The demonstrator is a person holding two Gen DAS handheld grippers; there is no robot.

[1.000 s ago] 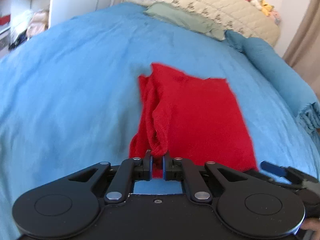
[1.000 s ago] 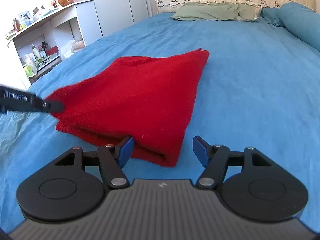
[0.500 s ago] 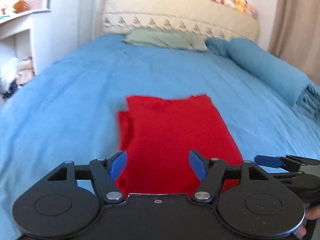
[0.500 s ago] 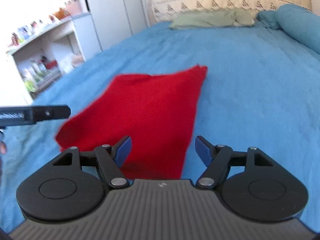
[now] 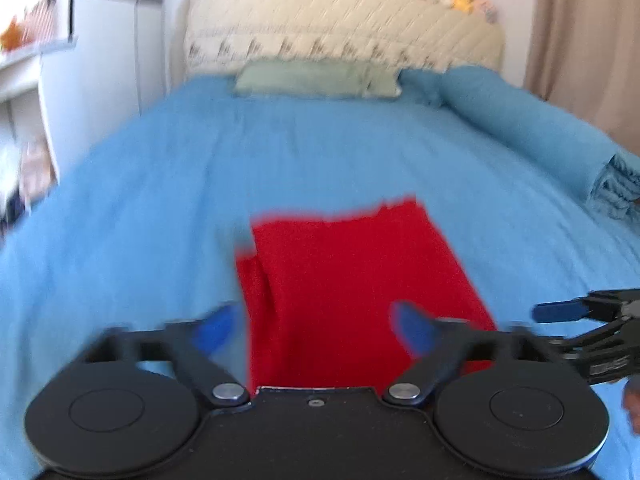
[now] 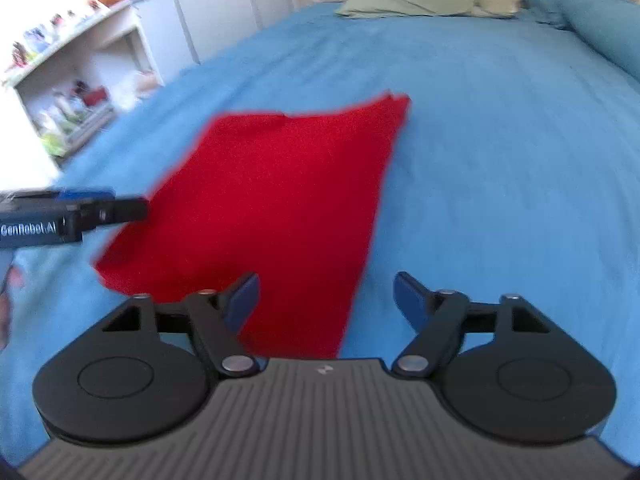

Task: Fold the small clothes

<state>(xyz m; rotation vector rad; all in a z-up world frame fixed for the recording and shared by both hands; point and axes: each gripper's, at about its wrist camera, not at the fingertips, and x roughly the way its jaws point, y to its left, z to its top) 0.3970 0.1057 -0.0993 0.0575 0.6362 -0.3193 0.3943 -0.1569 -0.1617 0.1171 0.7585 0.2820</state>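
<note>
A red knit garment [image 5: 352,280] lies folded flat as a rough rectangle on the blue bedspread [image 5: 160,208]; it also shows in the right wrist view [image 6: 280,200]. My left gripper [image 5: 316,328] is open and empty, raised above the garment's near edge. My right gripper [image 6: 326,296] is open and empty, above the garment's near right corner. The left gripper also shows in the right wrist view [image 6: 120,210], and the right gripper also shows in the left wrist view [image 5: 560,312].
A green pillow [image 5: 316,78] and a cream headboard [image 5: 340,28] lie at the far end. A rolled blue blanket [image 5: 540,132] runs along the right side. A white shelf unit with small items [image 6: 72,92] stands left of the bed.
My left gripper let go of the garment's folded edge and opened, then both grippers lifted and drew back. The garment now lies flat.
</note>
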